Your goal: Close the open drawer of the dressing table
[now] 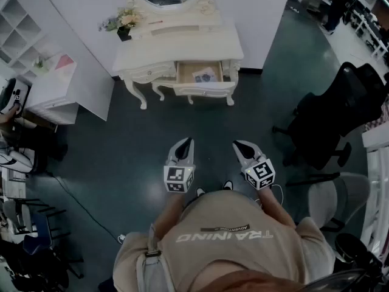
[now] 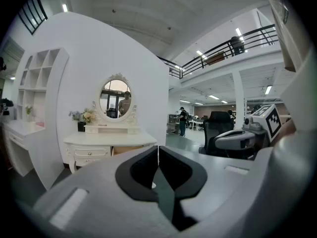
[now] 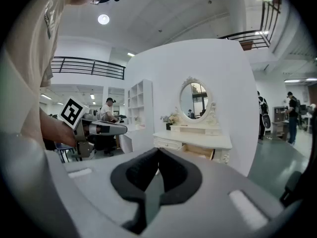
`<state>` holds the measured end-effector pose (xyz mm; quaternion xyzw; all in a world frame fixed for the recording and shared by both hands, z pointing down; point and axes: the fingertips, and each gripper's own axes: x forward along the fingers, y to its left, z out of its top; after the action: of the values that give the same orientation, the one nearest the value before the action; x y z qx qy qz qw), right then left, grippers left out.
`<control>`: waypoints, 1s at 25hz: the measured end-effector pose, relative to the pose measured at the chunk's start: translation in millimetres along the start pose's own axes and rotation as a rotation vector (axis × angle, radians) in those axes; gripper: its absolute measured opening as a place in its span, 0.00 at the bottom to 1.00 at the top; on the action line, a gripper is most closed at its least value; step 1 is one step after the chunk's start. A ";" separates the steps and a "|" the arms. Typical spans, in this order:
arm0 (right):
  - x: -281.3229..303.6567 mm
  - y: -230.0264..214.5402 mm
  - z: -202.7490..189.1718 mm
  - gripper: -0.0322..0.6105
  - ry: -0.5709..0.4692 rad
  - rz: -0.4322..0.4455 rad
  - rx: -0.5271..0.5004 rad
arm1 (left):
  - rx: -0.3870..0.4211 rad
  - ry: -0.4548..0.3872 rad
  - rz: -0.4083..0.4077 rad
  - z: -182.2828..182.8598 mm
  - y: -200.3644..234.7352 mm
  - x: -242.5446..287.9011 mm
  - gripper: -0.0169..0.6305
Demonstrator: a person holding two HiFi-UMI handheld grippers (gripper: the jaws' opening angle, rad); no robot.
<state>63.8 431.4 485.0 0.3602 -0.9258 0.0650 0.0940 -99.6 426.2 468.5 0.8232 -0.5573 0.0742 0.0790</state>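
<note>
Both my claws are pinched together with nothing in them, left claw (image 1: 186, 142) and right claw (image 1: 238, 145) hanging side by side over bare floor (image 1: 121, 157). The drawer (image 1: 200, 73) sticks out of the counter (image 1: 182, 48) front, right of middle, well ahead of me. There's a black chair (image 1: 337, 117) off right, white shelf unit (image 1: 61, 87) left, wide lane between

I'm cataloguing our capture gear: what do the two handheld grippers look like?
Both the left gripper and right gripper are pale grey tapered shells with black-lined fingers. Each carries a white cube with black square markers. The person wears a beige shirt.
</note>
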 end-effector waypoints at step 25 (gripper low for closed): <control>120.4 -105.3 -28.5 0.06 0.036 0.049 0.085 | -0.071 0.161 -0.133 -43.0 30.2 146.0 0.04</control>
<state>51.9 280.9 544.8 0.3399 -0.9289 0.1129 0.0936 -75.4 292.1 542.6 0.8465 -0.4954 0.1148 0.1575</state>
